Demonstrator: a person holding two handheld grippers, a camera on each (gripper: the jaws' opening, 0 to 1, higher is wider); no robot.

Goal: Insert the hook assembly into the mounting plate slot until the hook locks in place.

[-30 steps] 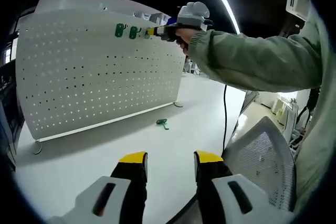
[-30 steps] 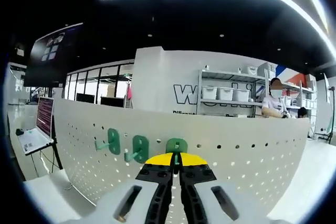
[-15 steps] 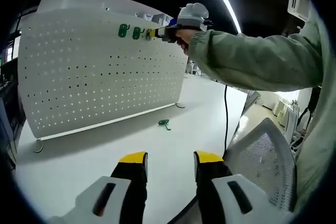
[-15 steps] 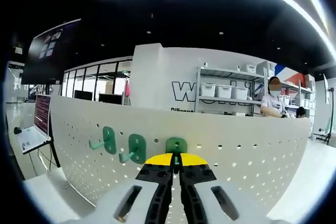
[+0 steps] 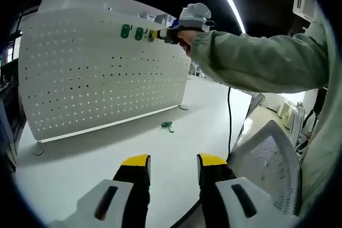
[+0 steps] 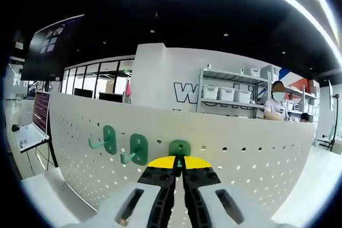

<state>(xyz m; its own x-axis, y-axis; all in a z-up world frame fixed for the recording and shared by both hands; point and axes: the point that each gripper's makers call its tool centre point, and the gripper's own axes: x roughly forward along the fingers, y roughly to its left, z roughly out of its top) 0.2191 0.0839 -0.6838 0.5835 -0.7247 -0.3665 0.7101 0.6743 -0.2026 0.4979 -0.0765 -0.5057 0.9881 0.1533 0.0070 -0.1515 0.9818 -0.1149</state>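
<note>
Green hook (image 6: pixel 180 148): small, light, rigid plastic by its look; right tongs (image 6: pixel 179 165) clamp its stem against pegboard (image 6: pixel 256 153); left tongs (image 5: pixel 172 159) gape, idle above surface (image 5: pixel 160 148).

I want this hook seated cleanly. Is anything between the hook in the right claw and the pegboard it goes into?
Nothing visible. The right claw holds the green hook right against the pegboard; the two mounted hooks sit off to its side, clear.
</note>
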